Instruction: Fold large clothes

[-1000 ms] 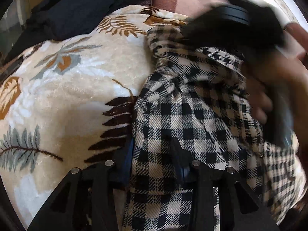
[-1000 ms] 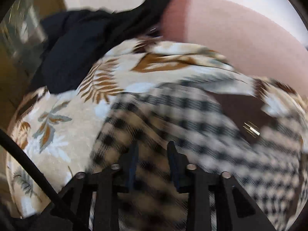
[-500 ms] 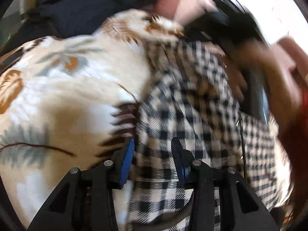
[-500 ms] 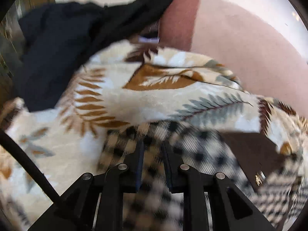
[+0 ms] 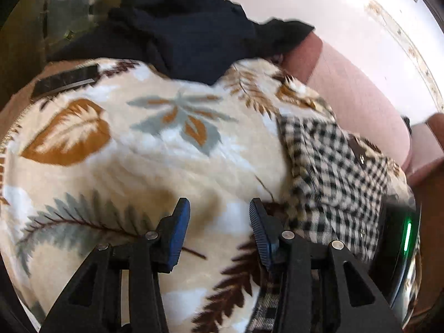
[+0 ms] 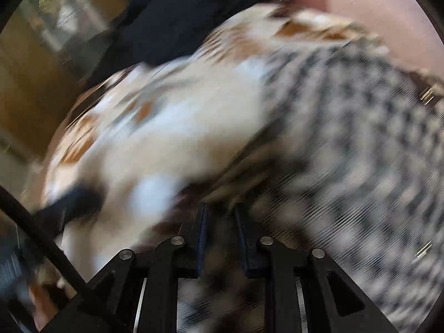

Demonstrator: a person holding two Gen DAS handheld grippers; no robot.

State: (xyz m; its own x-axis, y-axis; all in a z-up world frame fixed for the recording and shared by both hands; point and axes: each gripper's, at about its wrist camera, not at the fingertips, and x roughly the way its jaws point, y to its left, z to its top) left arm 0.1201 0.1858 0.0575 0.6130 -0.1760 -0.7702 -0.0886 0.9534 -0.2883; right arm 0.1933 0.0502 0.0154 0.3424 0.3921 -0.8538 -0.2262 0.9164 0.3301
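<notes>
The left gripper [image 5: 219,230] has its jaws spread, and they have just been opening; nothing is between the blue pads, only the leaf-print blanket [image 5: 155,149] lies under them. To the right of this gripper, just beside it, lies the checked garment [image 5: 333,177], one piece, partly folded on the blanket. Far ahead of the gripper is one dark garment [image 5: 188,33], in a heap.

The right gripper [image 6: 220,233] has its jaws close together, widening a little just now, and checked cloth seems to sit between them, but the picture is too blurred to tell if they pinch it. It seems the fold is being carried across by the right side. The next move probably calls for laying the edge flat and aligning it.
</notes>
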